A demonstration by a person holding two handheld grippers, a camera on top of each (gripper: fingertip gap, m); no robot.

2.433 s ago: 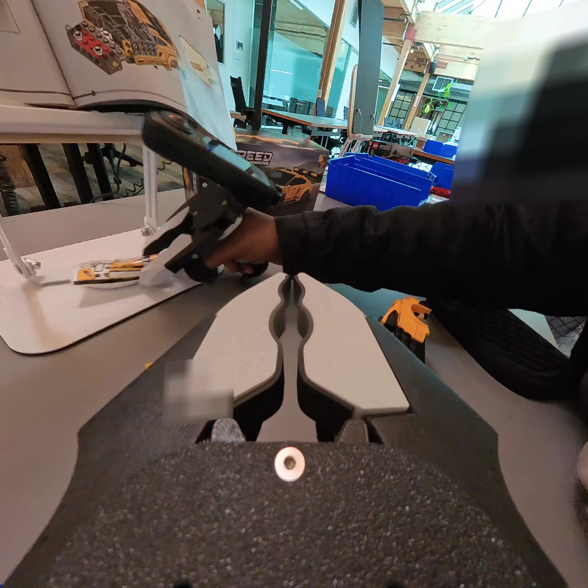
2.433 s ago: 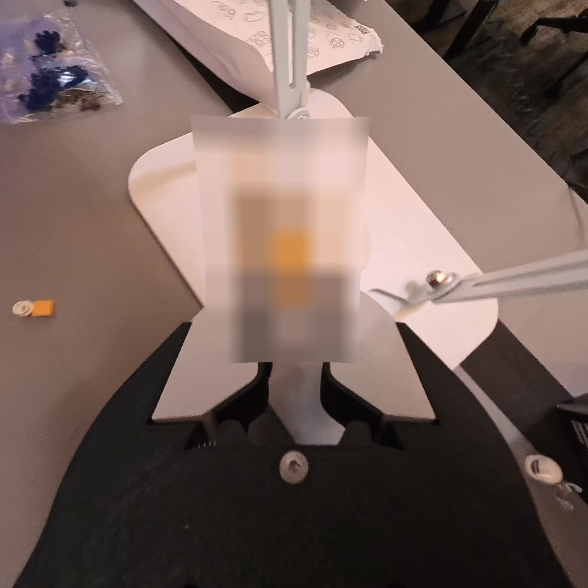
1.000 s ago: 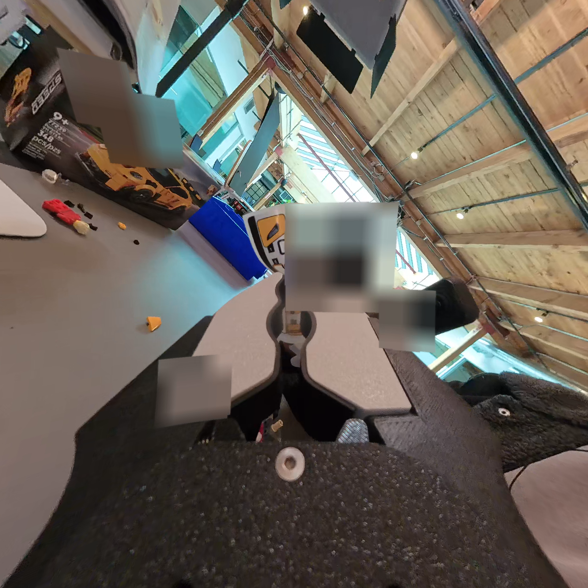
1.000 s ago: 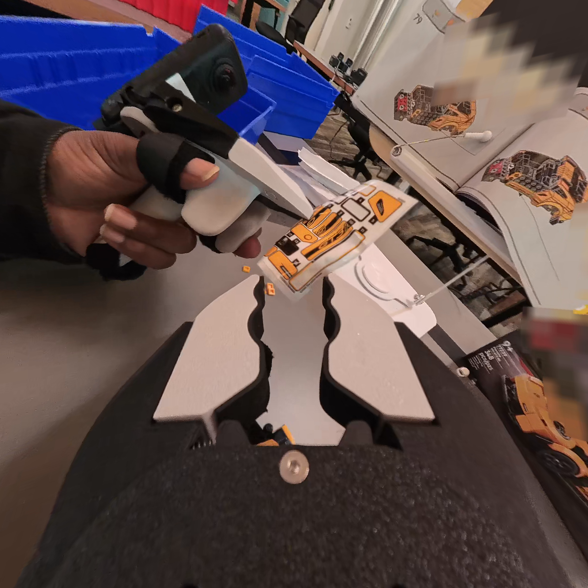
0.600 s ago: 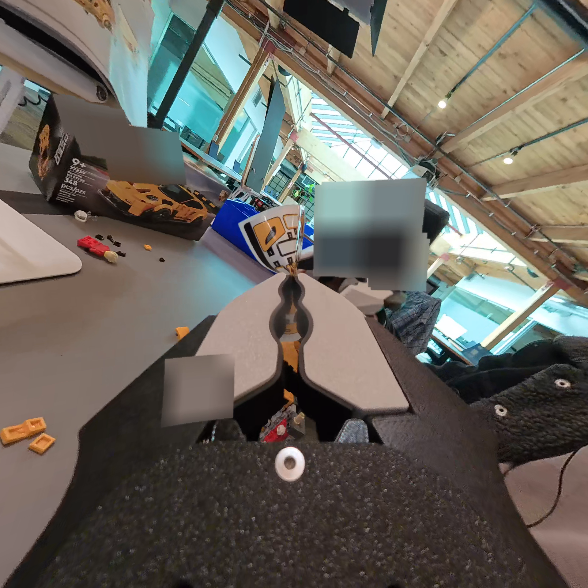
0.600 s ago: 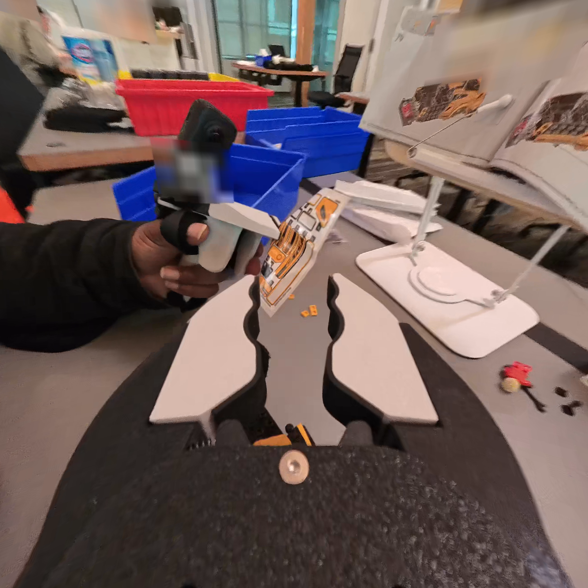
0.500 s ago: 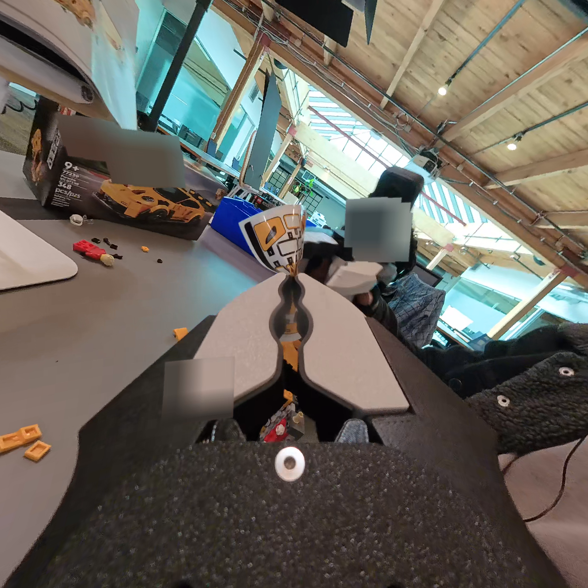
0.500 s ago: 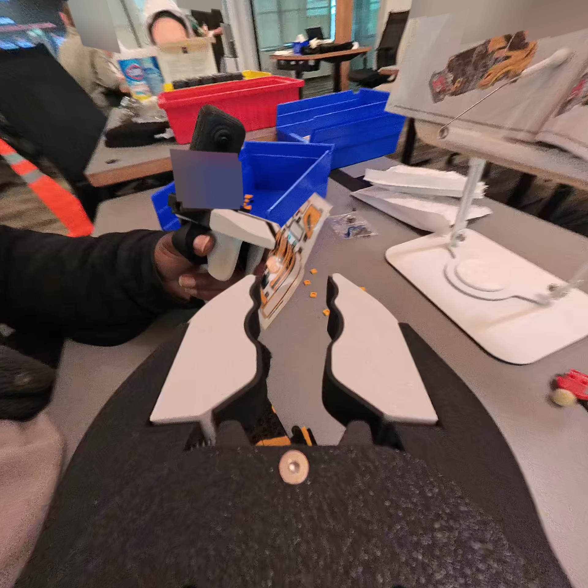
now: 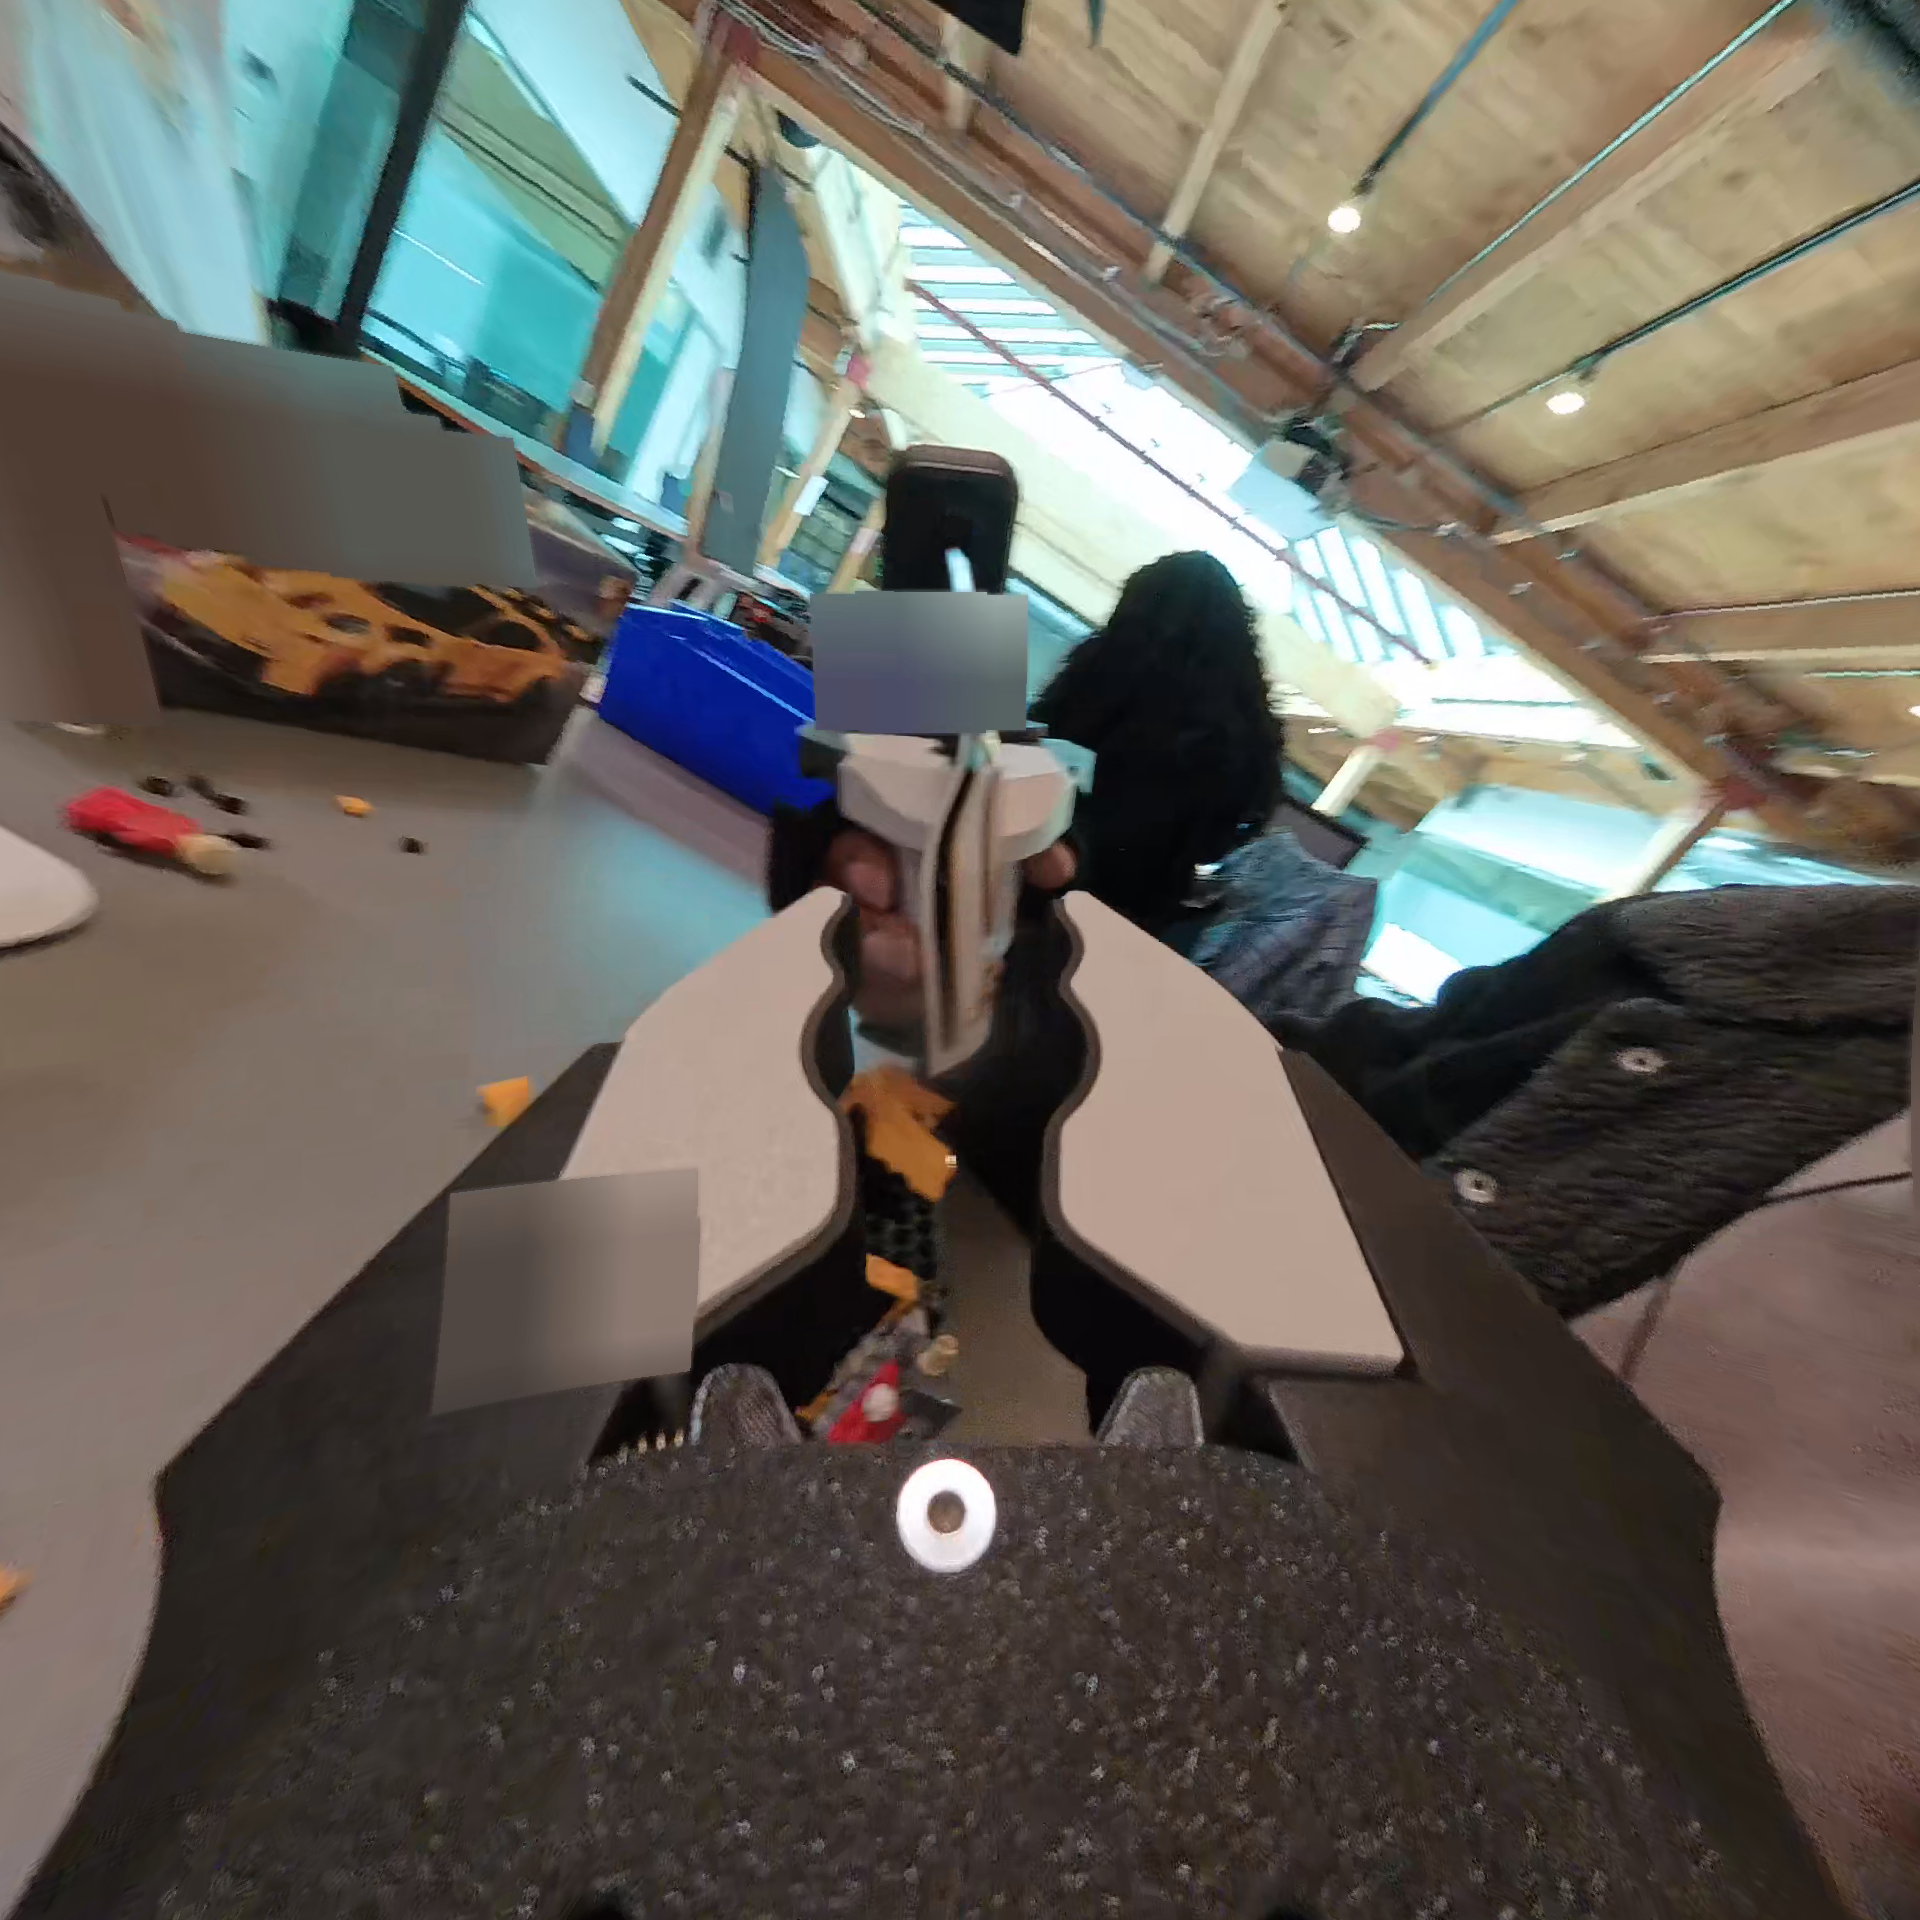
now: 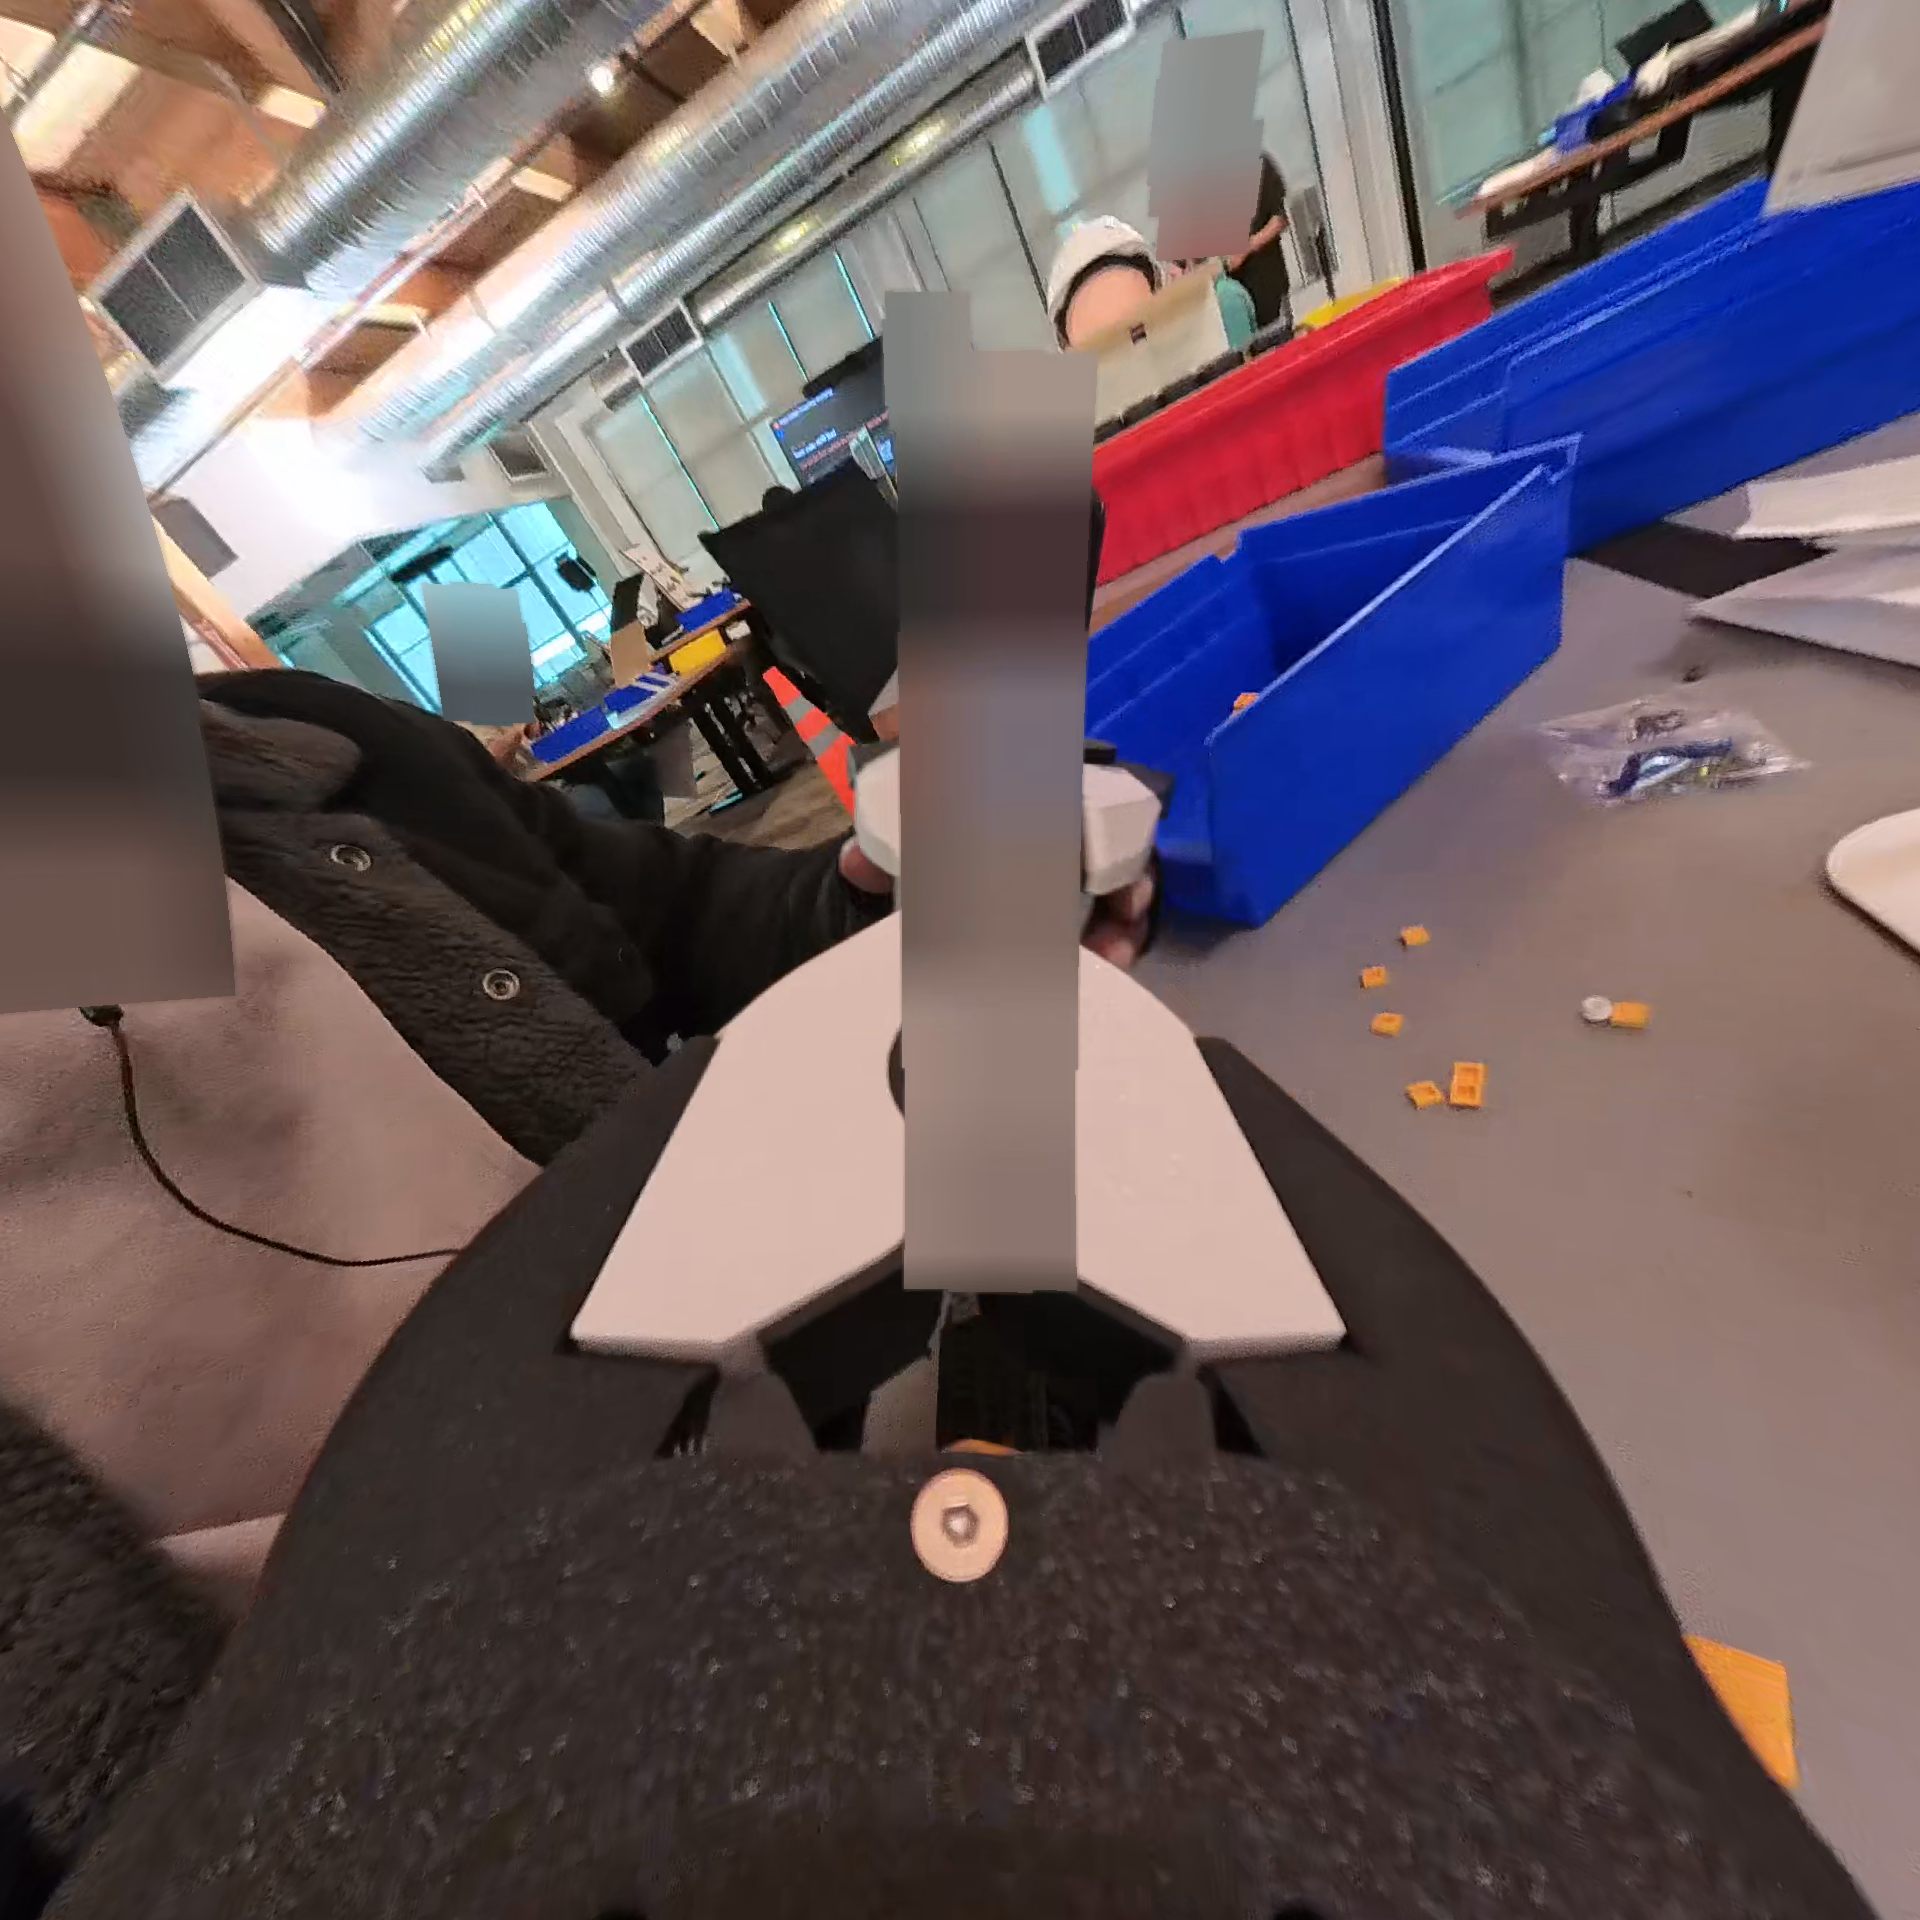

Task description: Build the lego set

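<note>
In the left wrist view my left gripper (image 9: 945,920) is open, its pads apart on either side of a white sticker sheet (image 9: 961,935) seen edge-on and not pressing it. My right gripper (image 9: 951,821) faces it from behind and is shut on that sheet's far part. In the right wrist view my right gripper (image 10: 987,966) has its fingers (image 10: 790,1143) closed together. A blurred patch hides the sheet there. The left gripper's white fingers (image 10: 1117,831) show just beyond it. A yellow and black brick model (image 9: 894,1132) lies on the table under the left gripper.
On the grey table (image 9: 312,1039) are a blue bin (image 10: 1382,748), loose orange pieces (image 10: 1444,1091), a plastic bag of parts (image 10: 1662,748), a white stand base (image 10: 1881,883), a red piece (image 9: 125,816) and a box picturing a yellow car (image 9: 343,644). A person's dark jacket (image 10: 416,883) is at the left. The grippers are tip to tip, or close to it. The red piece (image 9: 125,816) is about equally far from each gripper, around 30 centimeters.
The left gripper held the sticker sheet and has now opened. The right gripper, open around the sheet before, has shut on it. Both grippers now point at each other.
</note>
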